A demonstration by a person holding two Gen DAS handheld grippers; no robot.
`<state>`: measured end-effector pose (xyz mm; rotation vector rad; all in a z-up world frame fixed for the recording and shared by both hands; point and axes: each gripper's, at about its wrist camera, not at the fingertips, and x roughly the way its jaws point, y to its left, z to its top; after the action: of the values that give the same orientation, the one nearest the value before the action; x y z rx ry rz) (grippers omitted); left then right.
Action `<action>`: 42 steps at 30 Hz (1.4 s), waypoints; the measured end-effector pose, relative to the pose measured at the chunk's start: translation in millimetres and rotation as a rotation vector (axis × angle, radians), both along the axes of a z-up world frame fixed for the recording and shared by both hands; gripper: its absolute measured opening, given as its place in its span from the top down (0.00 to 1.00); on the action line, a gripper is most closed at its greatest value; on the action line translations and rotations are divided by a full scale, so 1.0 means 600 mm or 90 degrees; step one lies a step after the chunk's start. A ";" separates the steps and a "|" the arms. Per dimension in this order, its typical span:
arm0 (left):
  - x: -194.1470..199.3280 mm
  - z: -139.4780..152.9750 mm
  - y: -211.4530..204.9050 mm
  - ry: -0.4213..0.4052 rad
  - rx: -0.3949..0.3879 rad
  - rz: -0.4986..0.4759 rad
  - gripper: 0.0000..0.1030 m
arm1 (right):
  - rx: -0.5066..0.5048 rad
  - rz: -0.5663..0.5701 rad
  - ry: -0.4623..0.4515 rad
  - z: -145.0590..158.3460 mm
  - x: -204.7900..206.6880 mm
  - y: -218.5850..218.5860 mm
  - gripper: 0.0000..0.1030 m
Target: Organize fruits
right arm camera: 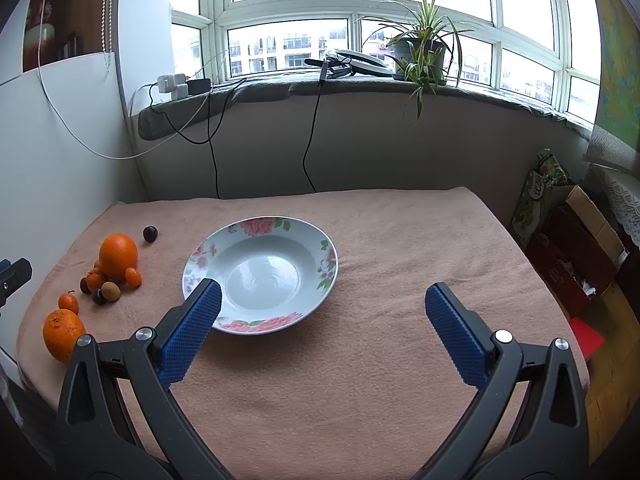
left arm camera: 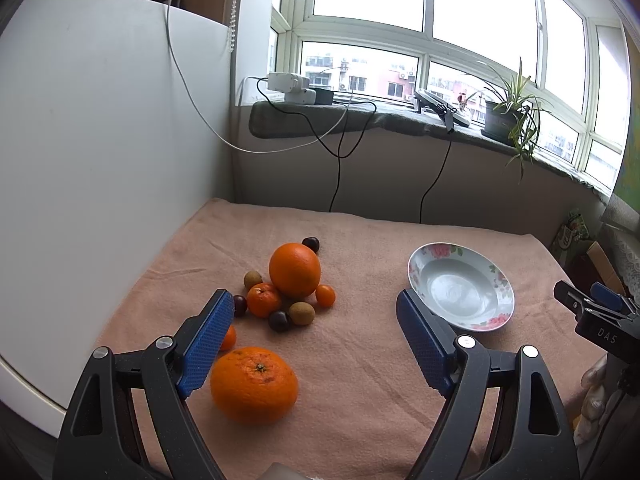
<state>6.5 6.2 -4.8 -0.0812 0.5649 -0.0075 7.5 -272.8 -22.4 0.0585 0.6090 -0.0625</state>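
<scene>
A floral plate (left arm camera: 498,280) (right arm camera: 200,258) lies empty on the pink towel (left arm camera: 360,360) (right arm camera: 360,360). Left of it is a fruit cluster: a big orange (left arm camera: 295,269) (right arm camera: 118,256), a small mandarin (left arm camera: 263,300), a kumquat (left arm camera: 325,295) (right arm camera: 133,277), brown longans (left arm camera: 301,313), dark plums (left arm camera: 279,321) (right arm camera: 150,234). A large mandarin (left arm camera: 254,384) (right arm camera: 63,339) sits nearest, just right of my left gripper's left finger. My left gripper (left arm camera: 316,312) is open above the towel, holding nothing. My right gripper (right arm camera: 320,304) is open, its left finger over the plate's near rim.
A white board (left arm camera: 100,160) walls the table's left side. Cables hang from the windowsill (left arm camera: 360,116), which carries a potted plant (right arm camera: 420,48). Boxes and bags (right arm camera: 572,248) stand on the floor off the table's right edge.
</scene>
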 end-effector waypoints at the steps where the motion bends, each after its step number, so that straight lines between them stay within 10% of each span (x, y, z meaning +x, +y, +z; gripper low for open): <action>1: 0.000 0.000 0.001 0.000 0.000 0.000 0.19 | 0.001 0.000 0.001 -0.001 0.001 0.000 0.00; 42: -0.014 -0.078 0.102 0.088 -0.081 0.053 0.19 | 0.091 0.211 0.083 -0.034 0.070 0.104 0.00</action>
<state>-2.0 67.4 -51.6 -0.2300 0.6983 0.0436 49.5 -210.3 -42.8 0.0925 0.7468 0.3003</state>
